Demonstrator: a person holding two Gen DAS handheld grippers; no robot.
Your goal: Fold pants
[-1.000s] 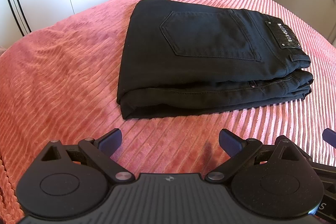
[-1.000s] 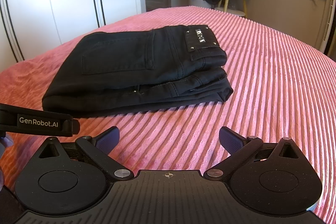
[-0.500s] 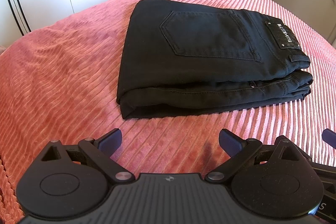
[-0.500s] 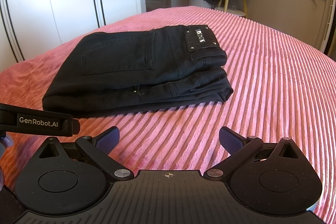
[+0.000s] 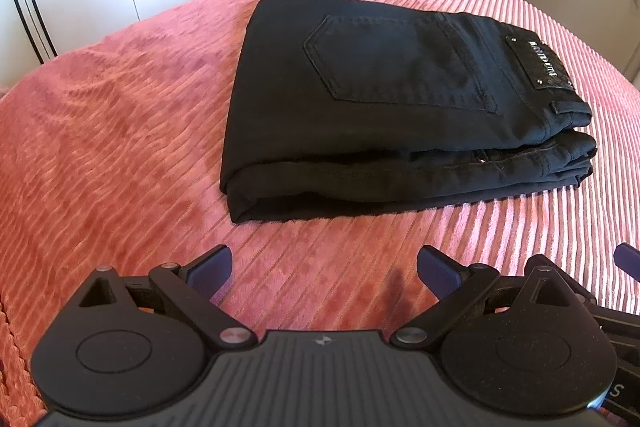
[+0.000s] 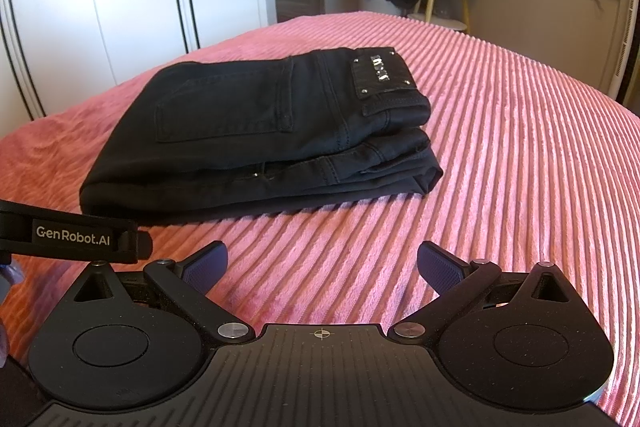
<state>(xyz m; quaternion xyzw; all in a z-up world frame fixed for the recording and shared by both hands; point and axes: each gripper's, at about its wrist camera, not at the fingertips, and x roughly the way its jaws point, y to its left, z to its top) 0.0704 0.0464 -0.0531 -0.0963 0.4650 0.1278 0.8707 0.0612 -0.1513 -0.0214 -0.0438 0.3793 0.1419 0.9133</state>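
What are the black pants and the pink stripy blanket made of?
The black pants look like denim: matte and thick, with stitched seams, a sewn-on back pocket and a shiny patch, maybe leather, at the waistband. The pink blanket looks like soft plush fleece, with fuzzy raised ribs that catch the light.

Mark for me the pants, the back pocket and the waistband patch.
pants (image 5: 280, 131), left wrist view, folded left end.
back pocket (image 5: 396, 63), left wrist view, middle of the pocket.
patch (image 6: 380, 75), right wrist view, middle of the label.
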